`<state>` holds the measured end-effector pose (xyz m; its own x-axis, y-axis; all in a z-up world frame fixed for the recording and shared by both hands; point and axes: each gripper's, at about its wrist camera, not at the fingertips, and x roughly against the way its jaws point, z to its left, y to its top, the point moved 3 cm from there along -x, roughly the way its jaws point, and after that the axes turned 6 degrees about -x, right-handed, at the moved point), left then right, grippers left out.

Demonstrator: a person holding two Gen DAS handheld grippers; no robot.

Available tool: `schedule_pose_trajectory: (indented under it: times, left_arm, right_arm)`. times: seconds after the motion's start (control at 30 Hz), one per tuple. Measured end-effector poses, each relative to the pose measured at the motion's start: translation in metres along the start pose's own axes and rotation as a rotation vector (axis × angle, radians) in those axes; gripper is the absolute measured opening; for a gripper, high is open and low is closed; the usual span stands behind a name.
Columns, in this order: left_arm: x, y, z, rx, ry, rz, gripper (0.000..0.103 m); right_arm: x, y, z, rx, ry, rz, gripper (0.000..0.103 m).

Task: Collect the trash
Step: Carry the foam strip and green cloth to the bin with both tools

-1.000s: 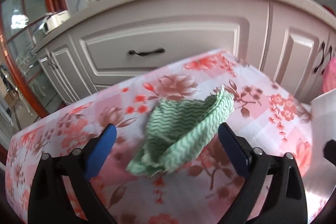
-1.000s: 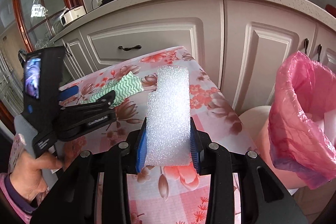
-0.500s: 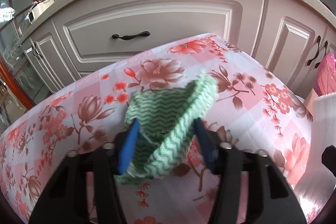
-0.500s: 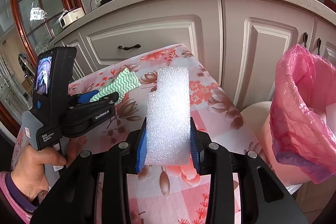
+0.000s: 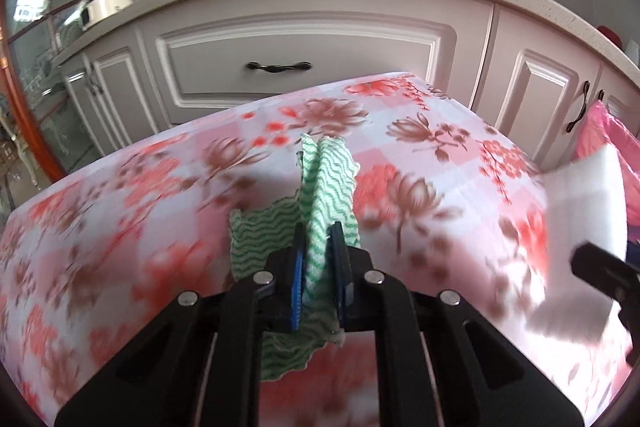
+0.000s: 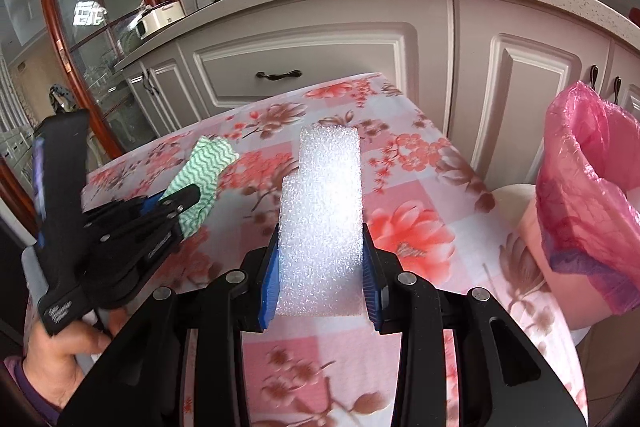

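2 grippers, 2 pieces of trash — both clamped.

The left gripper (image 5: 318,269) is seen closed tight on a green cloth (image 5: 326,187), pinched upright above the flowered table (image 5: 120,227); the right gripper (image 6: 320,279) is clamped on a white foam block (image 6: 324,211). A pink bag (image 6: 588,207) is seen beside the table's right edge — below the cabinets (image 6: 304,67).

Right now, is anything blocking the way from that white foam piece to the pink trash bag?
Nothing visible does. The right gripper holds the white foam piece above the flowered table, and the pink trash bag stands open just past the table's right edge, with only clear space between.
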<state>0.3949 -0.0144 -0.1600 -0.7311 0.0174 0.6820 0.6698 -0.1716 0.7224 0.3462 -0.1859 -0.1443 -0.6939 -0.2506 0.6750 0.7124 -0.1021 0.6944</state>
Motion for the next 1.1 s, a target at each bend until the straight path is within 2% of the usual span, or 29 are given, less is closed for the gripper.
schedule_pose_trajectory:
  times: [0.33, 0.53, 0.83, 0.93, 1.1]
  left_arm:
    - [0.094, -0.073, 0.023, 0.053, 0.072, -0.072, 0.012]
    - [0.142, -0.097, 0.023, 0.079, 0.072, -0.137, 0.012]
    - [0.191, -0.105, 0.008, 0.083, 0.085, -0.237, 0.012]
    - [0.209, -0.098, 0.005, 0.104, 0.074, -0.281, 0.012]
    - [0.236, -0.085, -0.012, 0.080, 0.076, -0.361, 0.012]
  right_arm:
    - [0.030, -0.044, 0.045, 0.101, 0.037, 0.012, 0.033]
    - [0.049, -0.065, 0.063, 0.166, 0.060, 0.000, 0.033]
    - [0.088, -0.068, 0.061, 0.191, 0.052, -0.079, 0.033]
    - [0.105, -0.068, 0.058, 0.205, 0.048, -0.124, 0.033]
    - [0.132, -0.067, 0.049, 0.207, 0.025, -0.213, 0.033]
